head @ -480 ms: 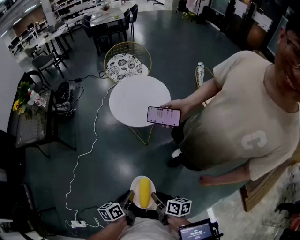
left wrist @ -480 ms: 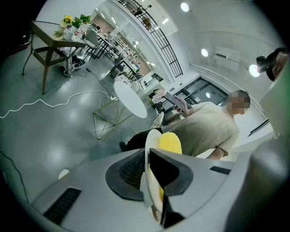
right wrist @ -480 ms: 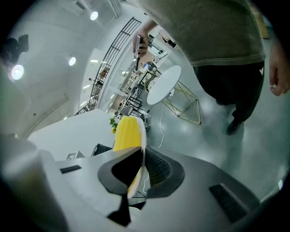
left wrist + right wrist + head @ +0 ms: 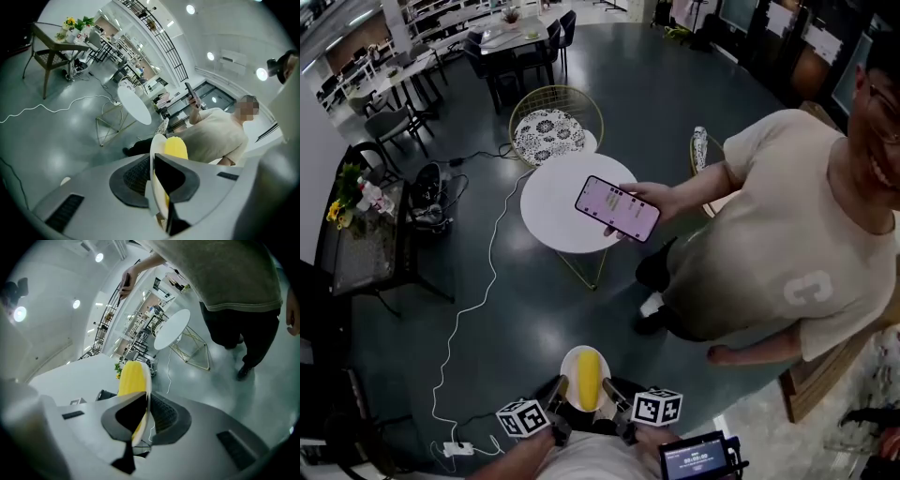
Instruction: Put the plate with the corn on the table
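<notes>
A: Count first.
B: One plate (image 4: 570,367). One cob of corn (image 4: 589,380), lengthwise on it. Two grippers, each with its marker cube: left cube (image 4: 523,419), right cube (image 4: 657,409). One round white table (image 4: 558,211). One phone (image 4: 618,208). One person (image 4: 769,244) standing beside the table.

A: Any writing?
B: A large pale "C" on the person's shirt (image 4: 806,286). The phone screen is lit, but its text is too small to read.

A: Grippers, pose and state?
B: Side by side, low in the head view, both pointing forward. The left gripper (image 4: 154,164) is clamped on the plate's left rim. The right gripper (image 4: 143,404) is clamped on the right rim. In each gripper view the rim sits edge-on between the jaws, with the yellow cob just past it.

A: Where is the plate?
B: Carried between the two grippers, above the dark floor, roughly level. It is well apart from the table, which stands farther ahead.

A: The other person?
B: One arm is stretched out, and the hand (image 4: 661,199) holds the phone tilted above the table's right edge.
</notes>
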{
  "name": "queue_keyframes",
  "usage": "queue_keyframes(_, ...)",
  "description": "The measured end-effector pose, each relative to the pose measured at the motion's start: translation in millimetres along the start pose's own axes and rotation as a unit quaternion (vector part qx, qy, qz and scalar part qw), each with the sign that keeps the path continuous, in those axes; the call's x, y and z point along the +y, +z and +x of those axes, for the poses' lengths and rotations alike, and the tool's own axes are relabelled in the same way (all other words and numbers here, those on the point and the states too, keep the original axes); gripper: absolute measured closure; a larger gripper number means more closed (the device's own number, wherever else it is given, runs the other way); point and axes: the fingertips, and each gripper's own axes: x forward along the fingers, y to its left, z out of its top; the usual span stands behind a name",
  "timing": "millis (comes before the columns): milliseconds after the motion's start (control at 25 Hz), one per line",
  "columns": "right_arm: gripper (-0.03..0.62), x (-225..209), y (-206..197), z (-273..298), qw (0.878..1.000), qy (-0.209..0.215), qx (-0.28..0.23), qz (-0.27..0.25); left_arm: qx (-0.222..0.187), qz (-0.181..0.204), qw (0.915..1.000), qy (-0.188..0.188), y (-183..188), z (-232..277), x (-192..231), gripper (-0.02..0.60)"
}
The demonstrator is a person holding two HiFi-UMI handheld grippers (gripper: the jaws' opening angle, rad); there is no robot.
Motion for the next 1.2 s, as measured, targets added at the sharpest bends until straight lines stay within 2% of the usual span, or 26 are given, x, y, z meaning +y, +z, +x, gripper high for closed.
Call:
queue_keyframes(640,0.562,24.7,-5.4,1.0,1.000,0.015,0.000,-0.007,-0.021,0.000,0.9998,0.004,8.1,-24.3,-3.3,0.545)
queue_keyframes(920,0.562,22.4,-8.4,1.0,1.000,0.015,0.006,-0.012,-0.023,-0.001,0.9997,0.009,7.1,-28.3,-2.9,0.545)
queue_keyframes(1200,0.562,32.6,3.1,0.3,1.000,0.022,0.004,-0.010,-0.029,0.002,0.9995,0.015,16.2,-27.4,-10.3,0.545)
